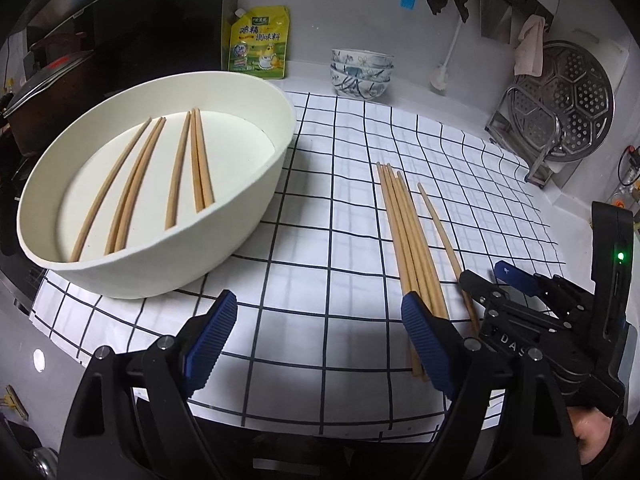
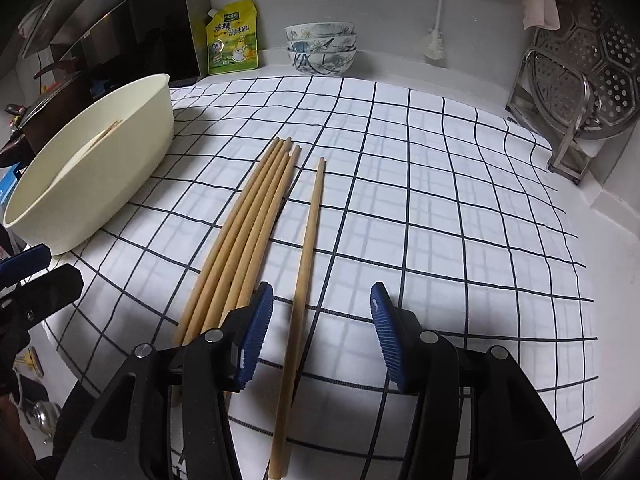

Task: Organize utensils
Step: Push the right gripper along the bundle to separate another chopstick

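A big cream bowl (image 1: 160, 272) stands at the left of the checked cloth (image 1: 340, 200) and holds several wooden chopsticks (image 1: 200, 160). A bundle of several more chopsticks (image 1: 404, 232) lies on the cloth to its right, with a single chopstick (image 1: 440, 228) beside it. My left gripper (image 1: 320, 304) hangs open over bare cloth, its right finger over the bundle's near ends. My right gripper (image 2: 320, 296) is open low over the cloth. The single chopstick (image 2: 310, 232) lies between its fingers, and neither pad touches it. The bundle (image 2: 248, 216) runs under its left finger.
Stacked patterned bowls (image 1: 360, 72) and a yellow seasoning pouch (image 1: 260, 44) stand at the back wall. A metal steamer plate on a rack (image 1: 560, 108) is at the right. A dark stove with a pot lid (image 2: 44, 92) lies left of the cream bowl (image 2: 100, 168).
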The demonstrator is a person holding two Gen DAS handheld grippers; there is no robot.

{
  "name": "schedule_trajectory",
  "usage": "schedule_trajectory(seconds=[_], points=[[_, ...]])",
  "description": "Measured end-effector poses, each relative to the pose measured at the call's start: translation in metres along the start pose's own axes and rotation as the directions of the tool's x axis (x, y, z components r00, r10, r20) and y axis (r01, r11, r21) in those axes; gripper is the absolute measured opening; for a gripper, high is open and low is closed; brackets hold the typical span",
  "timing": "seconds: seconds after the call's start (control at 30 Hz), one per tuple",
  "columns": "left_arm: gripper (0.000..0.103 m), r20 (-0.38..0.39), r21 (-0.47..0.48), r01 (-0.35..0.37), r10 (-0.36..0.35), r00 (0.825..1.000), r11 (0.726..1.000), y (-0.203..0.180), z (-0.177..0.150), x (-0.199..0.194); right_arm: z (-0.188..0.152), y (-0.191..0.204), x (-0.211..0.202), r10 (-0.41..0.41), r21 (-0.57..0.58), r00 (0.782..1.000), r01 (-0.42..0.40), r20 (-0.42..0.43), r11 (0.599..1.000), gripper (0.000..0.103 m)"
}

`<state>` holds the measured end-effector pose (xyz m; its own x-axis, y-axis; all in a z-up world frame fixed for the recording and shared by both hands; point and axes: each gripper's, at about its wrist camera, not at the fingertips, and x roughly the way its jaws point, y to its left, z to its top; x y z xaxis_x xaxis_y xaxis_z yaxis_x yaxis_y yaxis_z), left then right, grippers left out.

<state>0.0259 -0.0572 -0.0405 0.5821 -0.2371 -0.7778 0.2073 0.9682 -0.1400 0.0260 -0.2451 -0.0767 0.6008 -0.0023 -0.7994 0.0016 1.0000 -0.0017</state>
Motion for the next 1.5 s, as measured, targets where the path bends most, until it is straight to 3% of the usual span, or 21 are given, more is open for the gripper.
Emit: schedule_trajectory(seconds=[0.17, 0.4, 0.8, 1.3, 1.5], points=[[0.083, -0.016, 0.005, -0.008, 0.009, 1.0, 1.0, -0.006, 0.0, 0.009, -0.004, -0.001, 0.013, -0.02, -0.022, 0.999, 0.019, -0.033, 1.0, 0.049], [0.084, -0.035, 0.022, -0.023, 0.024, 0.999, 0.999, -0.022, 0.0, 0.024, -0.007, -0.021, 0.012, -0.021, 0.028, 1.0, 0.021, -0.016, 0.999, 0.049], [0.085, -0.044, 0.056, -0.102, 0.105, 0.994, 0.993, -0.044, 0.006, 0.057, -0.009, -0.047, 0.008, 0.01, 0.099, 1.0, -0.009, -0.006, 0.995, 0.049], [0.085, -0.064, 0.08, -0.142, 0.147, 0.987, 0.987, -0.049, 0.002, 0.071, -0.008, -0.047, 0.008, 0.019, 0.104, 1.0, -0.019, -0.004, 0.994, 0.049], [0.09, -0.063, 0.058, -0.151, 0.155, 0.986, 0.987, -0.048, 0.012, 0.08, -0.009, -0.041, 0.01, -0.015, 0.072, 1.0, 0.015, -0.003, 0.997, 0.049]])
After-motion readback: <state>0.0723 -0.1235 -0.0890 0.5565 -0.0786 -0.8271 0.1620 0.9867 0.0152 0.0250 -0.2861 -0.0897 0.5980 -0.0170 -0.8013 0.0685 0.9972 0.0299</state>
